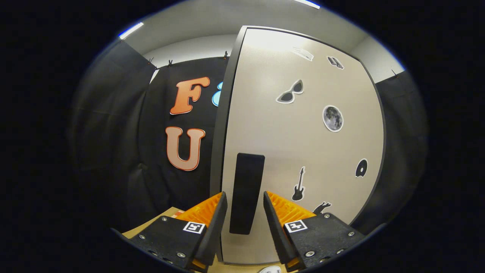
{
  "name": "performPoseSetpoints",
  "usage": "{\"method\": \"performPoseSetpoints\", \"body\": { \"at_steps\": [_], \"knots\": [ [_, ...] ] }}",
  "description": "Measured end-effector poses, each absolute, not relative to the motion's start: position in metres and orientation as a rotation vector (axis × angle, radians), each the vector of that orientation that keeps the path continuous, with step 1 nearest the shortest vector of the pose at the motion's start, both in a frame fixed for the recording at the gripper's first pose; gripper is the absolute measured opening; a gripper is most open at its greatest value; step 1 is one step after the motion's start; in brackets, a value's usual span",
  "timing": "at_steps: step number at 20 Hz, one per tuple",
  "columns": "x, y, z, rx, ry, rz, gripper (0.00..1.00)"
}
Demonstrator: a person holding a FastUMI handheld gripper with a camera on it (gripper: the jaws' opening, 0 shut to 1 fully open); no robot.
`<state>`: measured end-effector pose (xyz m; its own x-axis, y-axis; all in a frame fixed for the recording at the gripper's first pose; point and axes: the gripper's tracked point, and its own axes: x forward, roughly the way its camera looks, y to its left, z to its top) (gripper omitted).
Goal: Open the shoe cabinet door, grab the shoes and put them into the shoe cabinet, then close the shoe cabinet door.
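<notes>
Fingers of the hand-held gripper (245, 206) stand apart, one on each side of the dark upright handle (246, 191) on the cabinet door (303, 151); a gap shows between each finger and the handle, so nothing is gripped yet; the opening is fairly narrow, only a little wider than the handle itself.

Progress looks to be at the very first step, though this is a judgement; the pale door, dotted with stickers (332, 118), faces the gripper, and its dark left edge (221, 125) is in sight beside the black booth wall; whether the door is fully closed or already a crack ajar I cannot tell, since the cabinet body behind it is hidden. No shoes can be seen around the fingers or beyond them, so where they wait is unknown from here; a strip of light brown surface (166, 216) lies below the left finger, and a small pale object (271, 269) peeks out under the right one, too cut off to identify.

Still to come, as far as can be judged: pinching the handle, swinging the door open, fetching the shoes, setting them inside, and shutting the door.
</notes>
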<state>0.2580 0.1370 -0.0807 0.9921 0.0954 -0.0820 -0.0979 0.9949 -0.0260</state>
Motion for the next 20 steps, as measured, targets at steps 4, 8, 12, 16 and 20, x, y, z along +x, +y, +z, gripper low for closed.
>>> {"method": "performPoseSetpoints", "body": {
  "at_steps": [4, 8, 12, 16, 20],
  "knots": [
    [0.266, 0.139, -0.086, -0.029, 0.102, 0.093, 0.47],
    [0.267, 0.138, -0.088, 0.02, 0.114, 0.079, 0.4],
    [0.266, 0.139, -0.09, 0.058, 0.153, 0.066, 0.32],
    [0.259, 0.138, -0.087, 0.061, 0.156, 0.068, 0.29],
    [0.237, 0.131, -0.084, 0.073, 0.167, 0.052, 0.29]
  ]
}}
